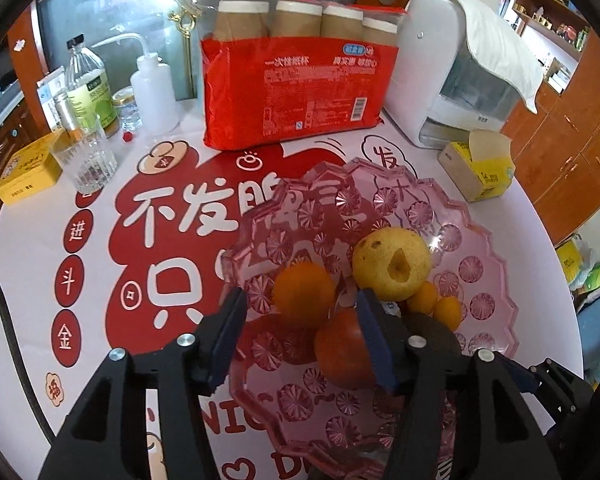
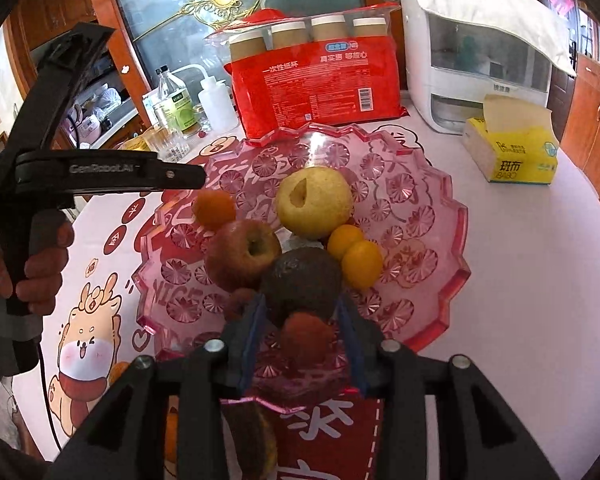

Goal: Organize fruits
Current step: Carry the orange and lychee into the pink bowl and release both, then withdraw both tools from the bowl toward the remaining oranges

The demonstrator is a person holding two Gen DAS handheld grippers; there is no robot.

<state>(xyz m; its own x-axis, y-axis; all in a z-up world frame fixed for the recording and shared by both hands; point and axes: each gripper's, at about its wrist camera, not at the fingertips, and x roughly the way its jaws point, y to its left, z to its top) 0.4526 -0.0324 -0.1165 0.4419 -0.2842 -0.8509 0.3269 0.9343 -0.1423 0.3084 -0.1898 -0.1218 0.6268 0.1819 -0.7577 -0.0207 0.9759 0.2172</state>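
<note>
Mostly done, by the look of it: the pink dish (image 2: 452, 240) near the table's middle already holds a pear (image 2: 314, 202), an apple (image 2: 242, 254), an avocado (image 2: 304, 280) and small oranges. The left gripper (image 1: 300, 316) and right gripper (image 2: 300, 332) both stand open over just-dropped fruit. More fruit waits at the near edge; a tissue box (image 2: 512, 152) sits clear

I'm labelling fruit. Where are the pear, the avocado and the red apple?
pear (image 2: 314, 202): right wrist view, yellow skin's middle.
avocado (image 2: 304, 280): right wrist view, dark top.
red apple (image 2: 240, 256): right wrist view, beside stem dimple.
</note>
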